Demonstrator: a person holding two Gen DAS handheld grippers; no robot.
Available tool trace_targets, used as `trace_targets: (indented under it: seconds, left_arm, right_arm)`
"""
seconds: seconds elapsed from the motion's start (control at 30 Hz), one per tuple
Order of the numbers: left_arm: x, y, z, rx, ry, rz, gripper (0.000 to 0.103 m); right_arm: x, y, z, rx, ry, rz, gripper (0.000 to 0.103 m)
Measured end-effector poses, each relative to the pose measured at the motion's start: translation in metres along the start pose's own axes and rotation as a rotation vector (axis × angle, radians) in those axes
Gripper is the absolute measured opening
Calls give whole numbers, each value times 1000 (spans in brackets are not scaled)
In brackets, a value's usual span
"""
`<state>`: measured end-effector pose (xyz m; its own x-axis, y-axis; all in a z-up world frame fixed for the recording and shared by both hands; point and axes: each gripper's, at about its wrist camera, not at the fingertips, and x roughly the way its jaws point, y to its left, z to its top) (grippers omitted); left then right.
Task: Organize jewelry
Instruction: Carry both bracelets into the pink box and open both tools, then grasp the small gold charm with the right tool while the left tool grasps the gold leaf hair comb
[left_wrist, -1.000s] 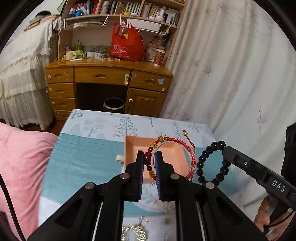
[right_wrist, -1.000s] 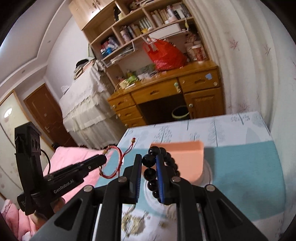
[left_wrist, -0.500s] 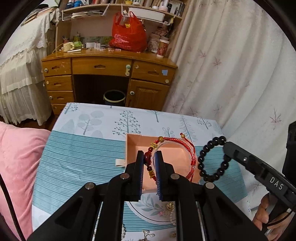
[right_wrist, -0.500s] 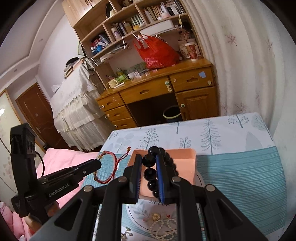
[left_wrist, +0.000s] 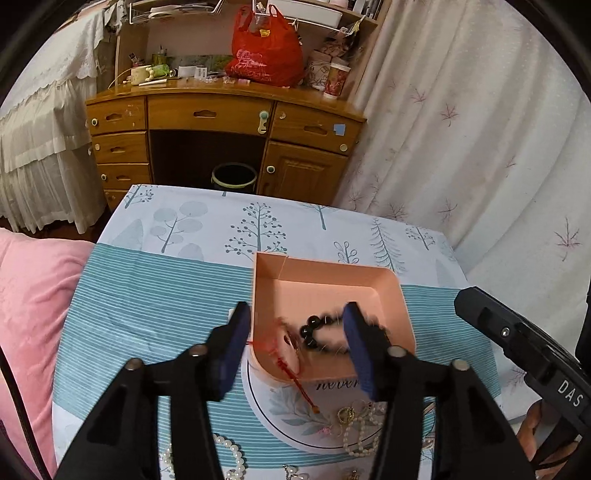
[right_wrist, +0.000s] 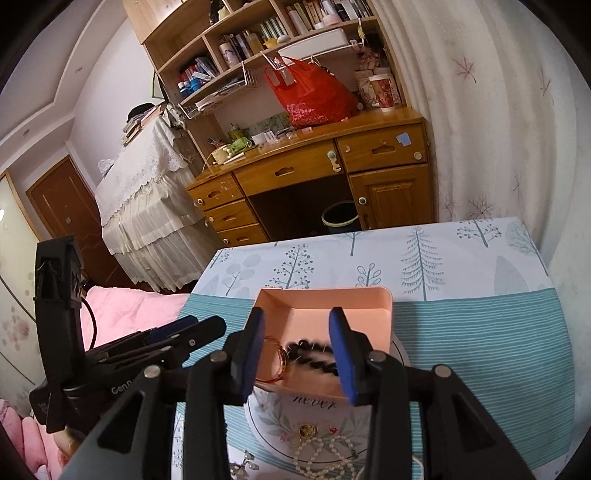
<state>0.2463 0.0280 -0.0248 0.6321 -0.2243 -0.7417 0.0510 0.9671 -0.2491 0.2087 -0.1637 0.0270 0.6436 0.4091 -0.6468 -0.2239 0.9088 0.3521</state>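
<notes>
- Looking from the left wrist: a wooden desk (left_wrist: 221, 125) with a red bag (left_wrist: 266, 51) stands far off, a curtain (left_wrist: 480, 147) hangs at right, pink bedding (left_wrist: 29, 302) lies at left.
- Nearer, a plate (left_wrist: 295, 417) with pearls (left_wrist: 360, 432) sits on the tablecloth (left_wrist: 155, 295), partly under the pink box (left_wrist: 328, 284).
- The left gripper (left_wrist: 295, 347) has its jaws spread wide and empty, over the box's near end.
- A red bracelet (left_wrist: 284, 347) and black beads (left_wrist: 314, 332), both blurred, are inside the box; the red cord trails over its near rim.
- The right gripper's finger (left_wrist: 517, 343) reaches in at right.
- From the right wrist: the same desk (right_wrist: 314, 173) and a bin (right_wrist: 340, 218) lie beyond the table.
- The right gripper (right_wrist: 299, 354) is wide and empty above the box (right_wrist: 325, 306).
- Black beads (right_wrist: 310, 354) lie beside the red bracelet (right_wrist: 280, 362), touching.
- The left gripper (right_wrist: 177, 332) sits at left.
</notes>
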Motion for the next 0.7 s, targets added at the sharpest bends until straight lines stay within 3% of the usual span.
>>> trace_targets:
  seconds: [0.1, 0.23, 0.3, 0.43, 0.53, 0.7]
  left_arm:
    - [-7, -3, 0, 10, 9, 15, 58]
    - [-32, -6, -5, 20, -8, -2, 74]
    - [-50, -4, -11, 18, -31, 4, 77]
    - [-82, 0, -25, 18, -48, 52, 80]
    - [-105, 5, -36, 13, -59, 61, 89]
    - [-136, 5, -60, 49, -60, 106, 90]
  right_arm:
    - [-4, 4, 0, 4, 3, -19, 36]
    - [-19, 12, 0, 18, 5, -30, 39]
    - [-31, 17, 1, 13, 17, -25, 50]
    - [-62, 31, -2, -33, -6, -80, 56]
    - [-90, 39, -12, -50, -29, -89, 70]
    - [-128, 49, -36, -93, -58, -112, 72]
